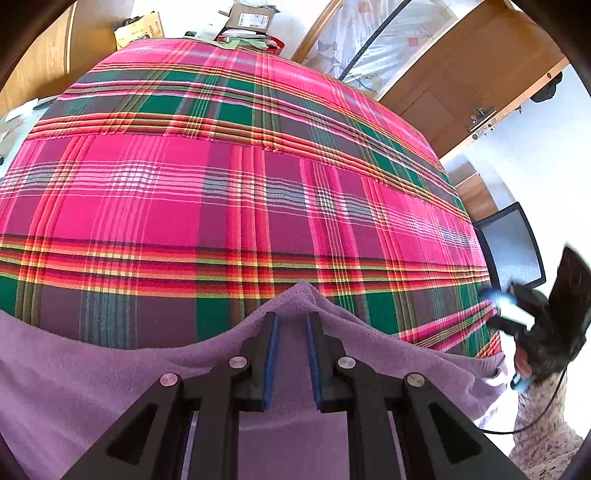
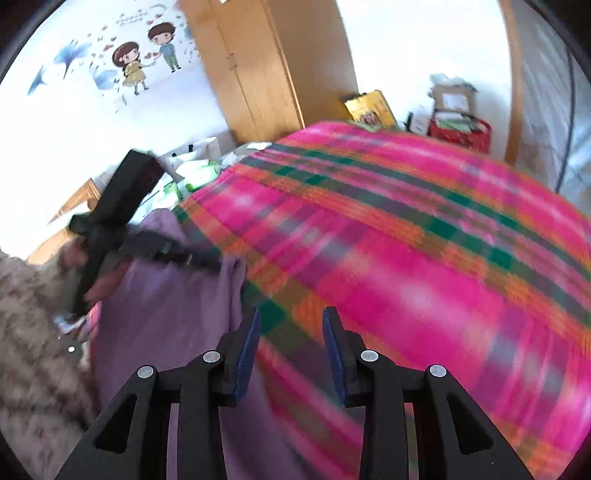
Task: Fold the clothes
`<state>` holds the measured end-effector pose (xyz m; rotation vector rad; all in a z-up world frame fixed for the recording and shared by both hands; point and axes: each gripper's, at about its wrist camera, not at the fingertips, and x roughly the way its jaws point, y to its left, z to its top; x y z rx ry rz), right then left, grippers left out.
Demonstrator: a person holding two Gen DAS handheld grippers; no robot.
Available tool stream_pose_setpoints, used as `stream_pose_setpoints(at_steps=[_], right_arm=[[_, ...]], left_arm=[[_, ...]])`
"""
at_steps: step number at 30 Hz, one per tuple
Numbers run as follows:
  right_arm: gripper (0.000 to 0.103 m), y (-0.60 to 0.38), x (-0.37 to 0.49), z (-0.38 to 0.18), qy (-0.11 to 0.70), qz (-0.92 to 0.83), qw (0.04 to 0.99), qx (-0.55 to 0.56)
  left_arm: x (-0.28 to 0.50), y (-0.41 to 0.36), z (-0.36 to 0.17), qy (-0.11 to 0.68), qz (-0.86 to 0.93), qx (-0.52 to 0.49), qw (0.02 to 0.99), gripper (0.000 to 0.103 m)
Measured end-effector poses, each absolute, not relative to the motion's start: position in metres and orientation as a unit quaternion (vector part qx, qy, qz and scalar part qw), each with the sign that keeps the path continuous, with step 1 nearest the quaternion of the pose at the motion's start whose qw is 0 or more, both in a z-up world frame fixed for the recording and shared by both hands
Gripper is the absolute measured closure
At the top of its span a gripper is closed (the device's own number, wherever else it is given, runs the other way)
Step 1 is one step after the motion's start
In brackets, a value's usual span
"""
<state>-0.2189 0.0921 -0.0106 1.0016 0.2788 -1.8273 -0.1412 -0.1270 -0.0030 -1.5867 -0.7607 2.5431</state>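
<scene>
A purple fleece garment [image 1: 74,369] lies at the near edge of a bed covered with a pink, green and orange plaid bedspread [image 1: 221,184]. My left gripper [image 1: 291,317] is shut on a fold of it, and the cloth rises to a peak just past the blue pads. In the blurred right wrist view my right gripper [image 2: 291,314] is open over the plaid bedspread [image 2: 406,258], with nothing between its fingers and the purple garment [image 2: 166,314] to its left. The left gripper [image 2: 207,258] shows there as a dark blur on the cloth.
Cardboard boxes [image 1: 247,16] and a red box [image 2: 461,131] stand beyond the bed's far edge. A wooden wardrobe [image 2: 258,74] and a wooden door [image 1: 461,92] flank the bed. A black mesh chair back [image 1: 513,247] is at the right. A patterned sleeve [image 2: 29,332] is at the left.
</scene>
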Motion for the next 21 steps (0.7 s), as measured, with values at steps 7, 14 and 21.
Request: stream_pose_setpoints(at_steps=[7, 14, 21], right_arm=[[0.068, 0.158, -0.189, -0.028, 0.110, -0.763, 0.432, 0.468], [0.068, 0.206, -0.168, -0.030, 0.087, -0.762, 0.404, 0.499], [0.068, 0.228, -0.151, -0.027, 0.059, -0.759, 0.419, 0.496]], left_arm=[[-0.138, -0.118, 0.000, -0.226, 0.829, -0.512, 0.002, 0.088], [-0.137, -0.113, 0.001, -0.211, 0.835, -0.509, -0.014, 0.088], [-0.138, -0.104, 0.002, -0.196, 0.838, -0.508, -0.033, 0.088]])
